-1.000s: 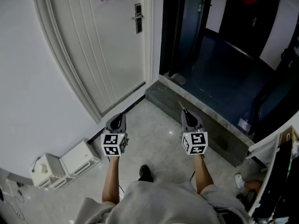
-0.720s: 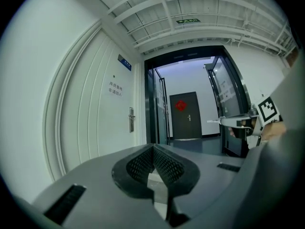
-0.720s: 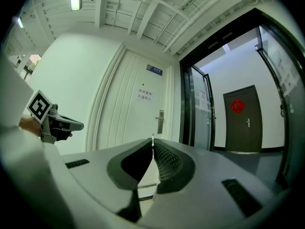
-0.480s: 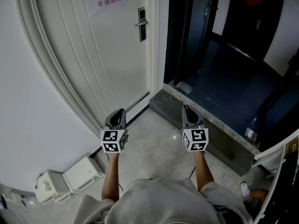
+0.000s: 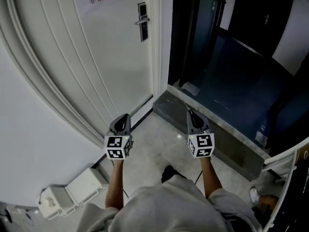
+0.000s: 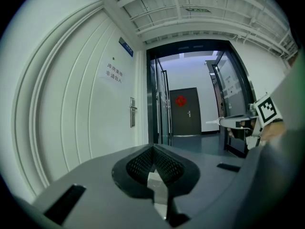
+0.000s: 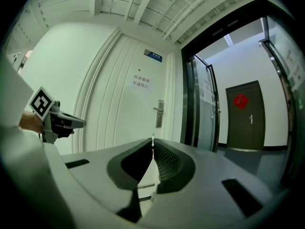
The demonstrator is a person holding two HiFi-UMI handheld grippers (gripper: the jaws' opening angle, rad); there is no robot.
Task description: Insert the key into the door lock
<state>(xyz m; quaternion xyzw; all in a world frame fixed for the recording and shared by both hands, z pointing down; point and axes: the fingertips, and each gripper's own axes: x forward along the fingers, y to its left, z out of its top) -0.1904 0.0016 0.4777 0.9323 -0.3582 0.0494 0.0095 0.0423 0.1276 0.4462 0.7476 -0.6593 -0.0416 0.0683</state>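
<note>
Open floor point(image 5: 155, 146) separates right gripper's point(image 5: 191, 114) key point(image 7: 152, 139) from lock point(image 5: 142, 21).

The left gripper point(image 5: 124, 116) and right gripper point(image 5: 190, 114) are dark grey tapered shells with mesh-textured inner pads. Each carries a white cube point(image 5: 118, 147) printed with black square markers. At lower centre, a light grey short-sleeved top point(image 5: 164, 207) and a dark shoe point(image 5: 170, 172).
</note>
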